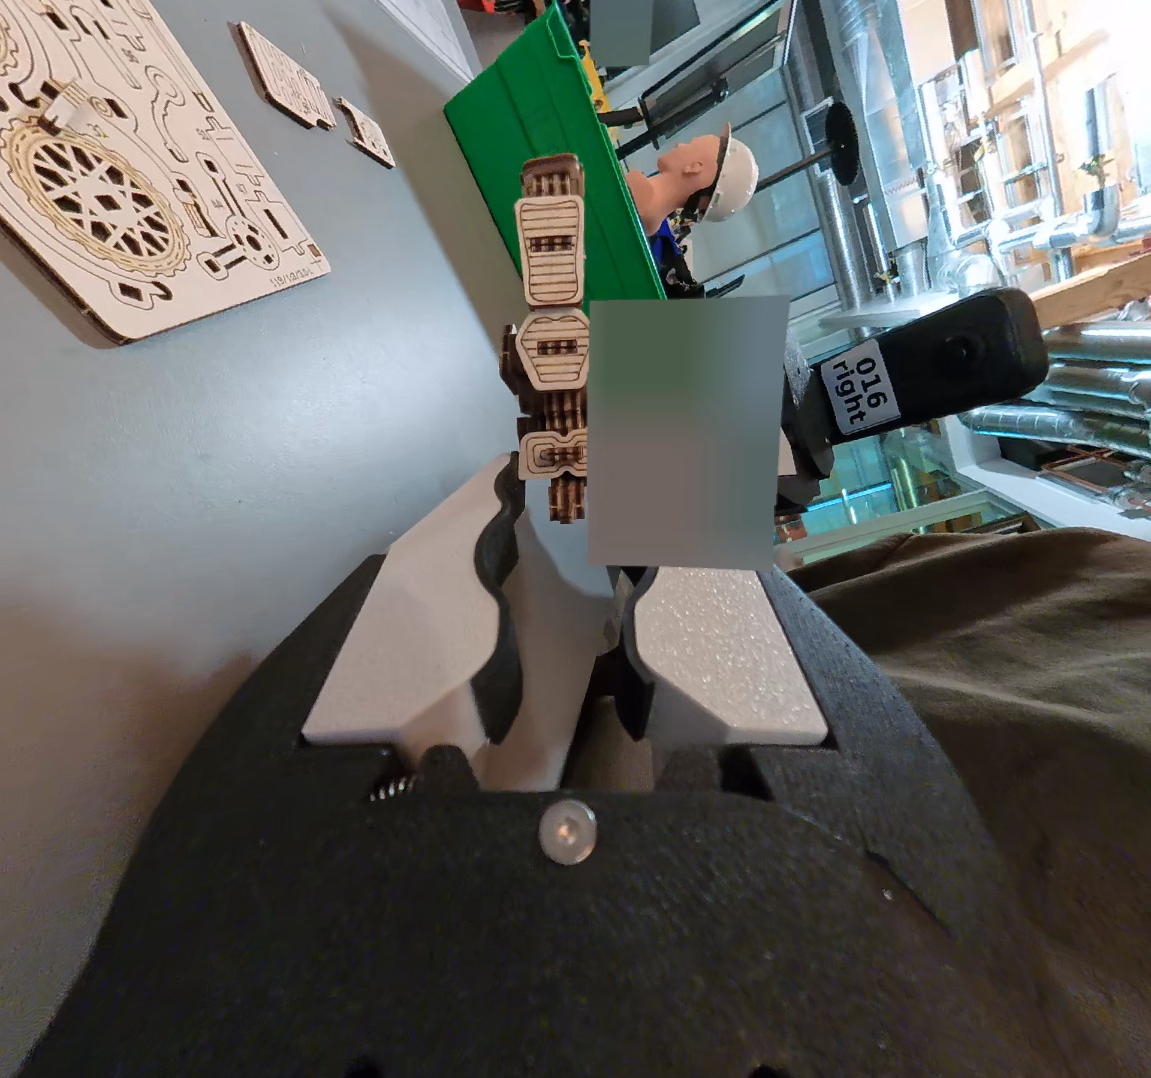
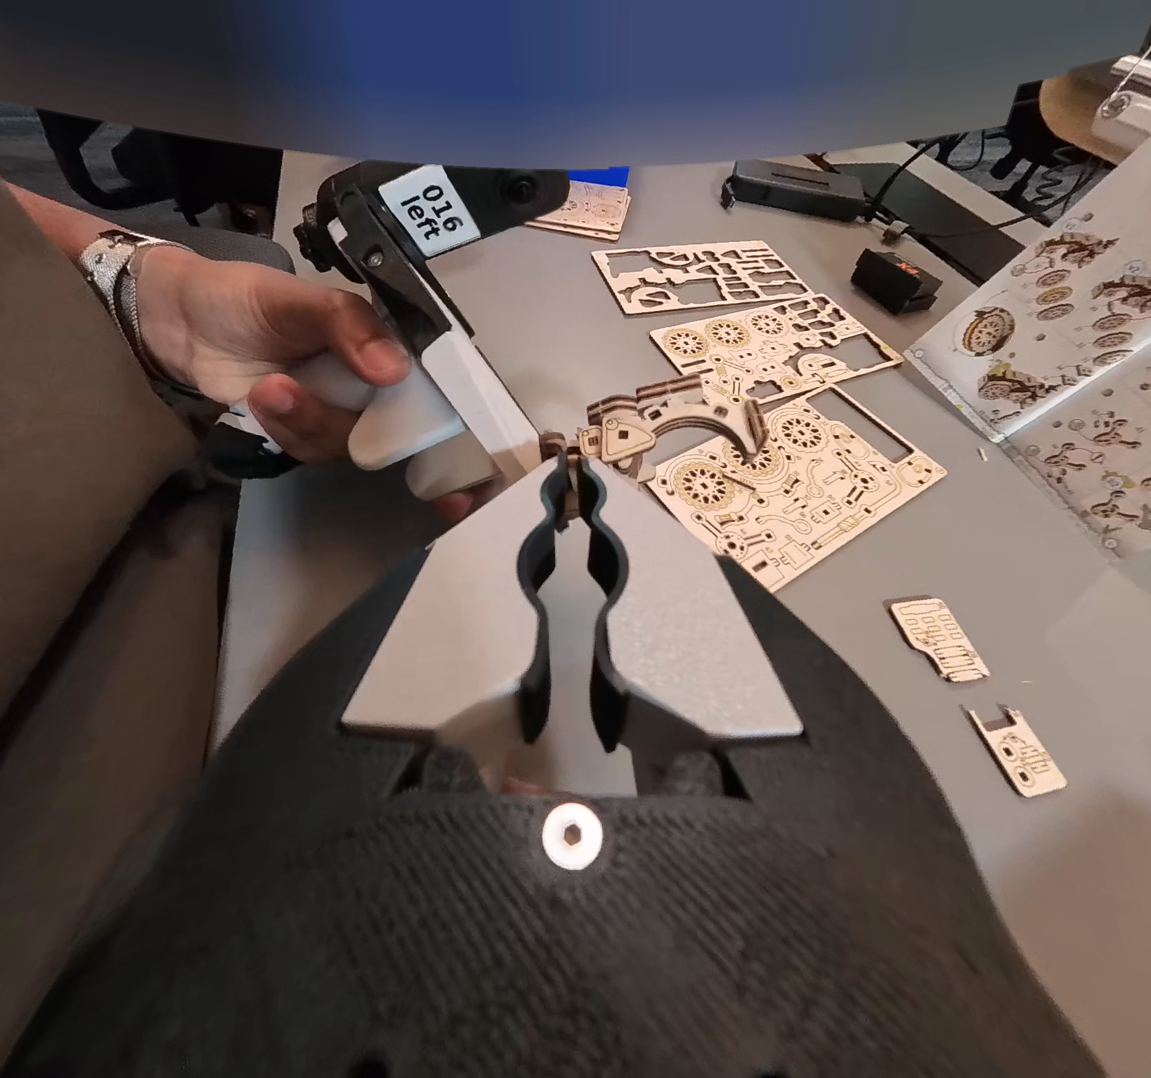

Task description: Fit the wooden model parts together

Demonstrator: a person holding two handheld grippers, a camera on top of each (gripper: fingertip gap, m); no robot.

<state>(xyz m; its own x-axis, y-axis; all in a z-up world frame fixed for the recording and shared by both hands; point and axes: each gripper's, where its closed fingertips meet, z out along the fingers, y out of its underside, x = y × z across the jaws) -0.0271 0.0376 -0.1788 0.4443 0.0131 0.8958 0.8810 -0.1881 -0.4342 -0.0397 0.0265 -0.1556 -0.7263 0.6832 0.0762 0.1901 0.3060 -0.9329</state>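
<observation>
though aloft, wooden model (image 2: 676, 425) between jaws

A plain grey bench (image 1: 218, 488) fills the foreground. Beyond its far edge stands a green bin (image 1: 548, 133), then tall windows (image 1: 1009, 133) flooding daylight over silver ducting (image 1: 859, 52) and pale timber beams.

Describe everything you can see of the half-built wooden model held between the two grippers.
The half-built wooden model is pale laser-cut plywood with dark burnt edges, layered plates bearing engraved lined panels and a curved arch. It hangs above the grey table, pinched at its near end by the right gripper. The left gripper meets that same end.
</observation>
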